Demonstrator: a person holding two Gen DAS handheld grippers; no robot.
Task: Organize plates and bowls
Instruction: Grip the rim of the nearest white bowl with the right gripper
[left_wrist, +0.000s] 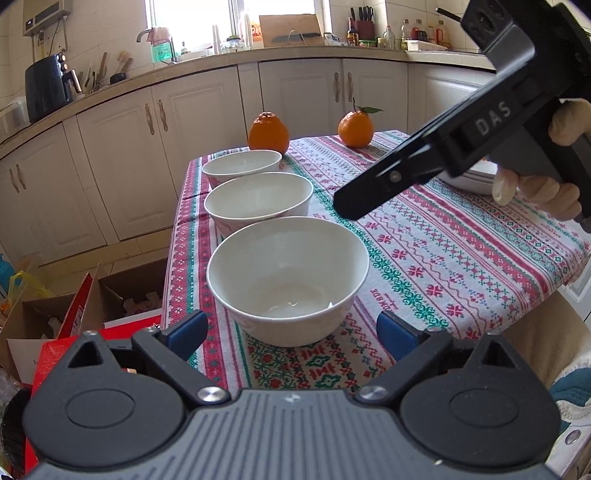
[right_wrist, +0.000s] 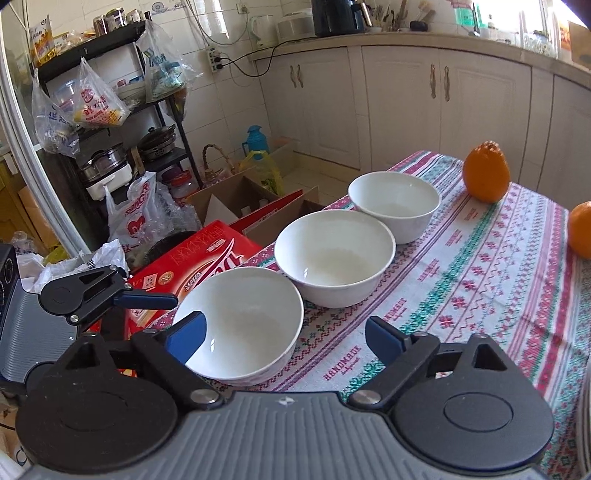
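Three white bowls (left_wrist: 288, 273) line the tablecloth's (left_wrist: 443, 258) edge ahead of both tongs, nearest just beyond the left gripper (left_wrist: 291, 334). Both it and the right gripper (right_wrist: 284, 332) gape empty. Glazed, stiff, breakable (probably slippery): pinch the rim.

Table (left_wrist: 461, 236), cloth-covered: three bowls in a row along its left edge in the left wrist view. Near bowl (left_wrist: 288, 280) stands foremost; middle bowl (left_wrist: 258, 201) just behind it; far bowl (left_wrist: 242, 166) behind that. Two oranges at the far end: one (left_wrist: 268, 132) just behind the far bowl, the other (left_wrist: 355, 128) to its right. Stacked plates (left_wrist: 476, 181) on the table's right side. Cardboard boxes (left_wrist: 92, 306) on the floor left of the table. Cabinets (left_wrist: 207, 122) behind.
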